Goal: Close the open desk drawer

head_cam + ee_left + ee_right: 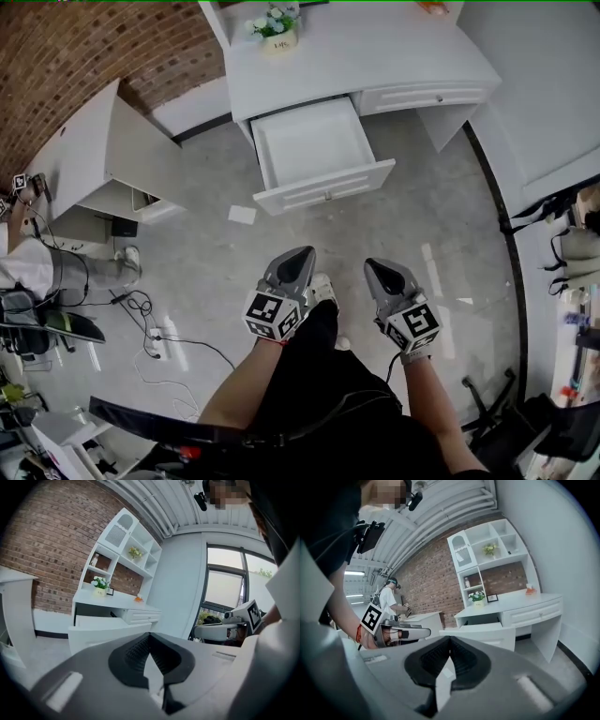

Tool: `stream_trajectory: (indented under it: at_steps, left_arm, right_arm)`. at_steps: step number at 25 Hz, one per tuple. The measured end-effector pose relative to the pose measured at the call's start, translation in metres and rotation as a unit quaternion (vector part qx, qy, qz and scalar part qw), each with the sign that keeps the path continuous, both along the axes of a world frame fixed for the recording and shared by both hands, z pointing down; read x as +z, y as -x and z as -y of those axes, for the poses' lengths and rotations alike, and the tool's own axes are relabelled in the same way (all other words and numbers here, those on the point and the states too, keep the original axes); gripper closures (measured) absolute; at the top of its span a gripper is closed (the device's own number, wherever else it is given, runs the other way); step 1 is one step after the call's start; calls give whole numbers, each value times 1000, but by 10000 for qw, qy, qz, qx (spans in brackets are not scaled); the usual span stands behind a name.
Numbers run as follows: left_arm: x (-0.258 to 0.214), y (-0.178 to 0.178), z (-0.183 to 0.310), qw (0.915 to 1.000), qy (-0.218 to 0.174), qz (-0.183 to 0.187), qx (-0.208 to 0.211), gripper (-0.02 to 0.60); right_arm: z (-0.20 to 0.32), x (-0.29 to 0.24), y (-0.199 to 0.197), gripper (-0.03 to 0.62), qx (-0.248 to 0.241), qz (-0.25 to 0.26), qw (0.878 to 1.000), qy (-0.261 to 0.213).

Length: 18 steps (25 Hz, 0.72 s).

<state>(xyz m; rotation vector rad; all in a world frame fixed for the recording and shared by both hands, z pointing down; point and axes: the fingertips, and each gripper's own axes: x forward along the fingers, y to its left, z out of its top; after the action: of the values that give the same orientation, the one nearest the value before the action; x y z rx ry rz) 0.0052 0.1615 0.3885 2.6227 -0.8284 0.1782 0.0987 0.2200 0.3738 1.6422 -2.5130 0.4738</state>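
We see the drawer [314, 150] pulled out of the desk [375, 47], its length and front pointing toward us, while our left gripper [296, 258] and right gripper [381, 272] hang well short of it, jaws together and empty.

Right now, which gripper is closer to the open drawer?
Left. The left gripper is straight in front of the open drawer, short of it; the right gripper sits opposite its right end, slightly farther.

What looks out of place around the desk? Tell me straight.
One drawer of the desk stands pulled far out and empty, while the other drawer beside it is shut. A white scrap lies on the floor near the open front's left end.
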Motion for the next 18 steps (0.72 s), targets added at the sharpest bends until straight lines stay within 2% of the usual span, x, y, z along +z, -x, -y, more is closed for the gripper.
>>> stream_trajectory:
  at_steps: [10, 18]
  left_arm:
    - [41, -6, 70, 9992, 324, 36, -238, 583]
    - [67, -16, 99, 9985, 550, 26, -64, 583]
  right_arm:
    - [78, 53, 4, 592, -130, 133, 9980, 606]
    - [127, 82, 4, 591, 132, 125, 9960, 878]
